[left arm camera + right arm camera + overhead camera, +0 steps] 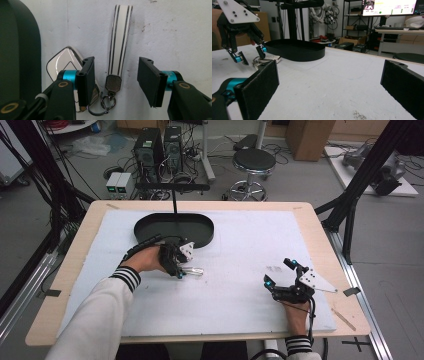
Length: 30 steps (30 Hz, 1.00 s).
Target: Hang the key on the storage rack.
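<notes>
Both my grippers are spread, holding nothing. My left gripper (113,82) straddles the striped strap (120,37) of the key fob (65,63) beside the black tray (200,232), strap running lengthwise between its jaws; my right gripper (281,272) is well apart.

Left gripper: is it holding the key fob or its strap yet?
Nothing held. The left gripper is open, jaws either side of the striped strap, not touching it; the key fob lies beside one jaw.

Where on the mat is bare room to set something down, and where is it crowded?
The mat is bare in the middle, between the left claw and the right claw, and at the far right beyond the tray. It is crowded at the left claw, where the keys and strap lie beside the tray.
</notes>
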### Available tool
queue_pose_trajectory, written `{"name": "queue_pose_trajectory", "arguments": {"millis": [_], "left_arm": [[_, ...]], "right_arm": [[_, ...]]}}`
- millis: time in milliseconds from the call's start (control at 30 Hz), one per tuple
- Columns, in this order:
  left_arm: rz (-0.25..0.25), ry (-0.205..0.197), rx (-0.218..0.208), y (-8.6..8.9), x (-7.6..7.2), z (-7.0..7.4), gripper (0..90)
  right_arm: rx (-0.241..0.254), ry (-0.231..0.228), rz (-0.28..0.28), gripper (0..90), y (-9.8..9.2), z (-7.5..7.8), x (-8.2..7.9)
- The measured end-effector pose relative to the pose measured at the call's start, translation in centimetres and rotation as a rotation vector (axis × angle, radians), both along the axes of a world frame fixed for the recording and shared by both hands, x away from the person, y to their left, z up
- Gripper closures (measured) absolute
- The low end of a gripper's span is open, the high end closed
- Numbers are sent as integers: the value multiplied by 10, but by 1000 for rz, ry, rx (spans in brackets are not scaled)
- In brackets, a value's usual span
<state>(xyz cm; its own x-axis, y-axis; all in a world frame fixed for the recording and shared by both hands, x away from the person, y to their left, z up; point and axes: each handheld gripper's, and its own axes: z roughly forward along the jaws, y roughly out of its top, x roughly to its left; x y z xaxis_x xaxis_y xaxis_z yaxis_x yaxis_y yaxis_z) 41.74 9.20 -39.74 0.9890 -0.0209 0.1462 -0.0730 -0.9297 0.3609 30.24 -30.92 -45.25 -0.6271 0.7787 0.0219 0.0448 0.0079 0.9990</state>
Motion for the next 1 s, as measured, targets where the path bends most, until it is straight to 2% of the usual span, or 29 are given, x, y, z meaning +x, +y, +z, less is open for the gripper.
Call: {"name": "queue_pose_trajectory", "arguments": {"millis": [267, 400, 633, 867, 1000], "left_arm": [[-13, -10, 35, -3, -1, -5, 536], [-15, -27, 62, -3, 0, -7, 599], [-19, -27, 75, -5, 1, -9, 643], [-23, -23, 114, -12, 0, -8, 718], [-14, -17, 113, -12, 0, -8, 733]], "right_arm": [[-2, 2, 1, 7, 0, 0, 0], [1, 2, 1, 7, 0, 0, 0], [-1, 3, 0, 7, 0, 0, 0], [1, 2, 1, 7, 0, 0, 0], [-1, -6, 0, 7, 0, 0, 0]]}}
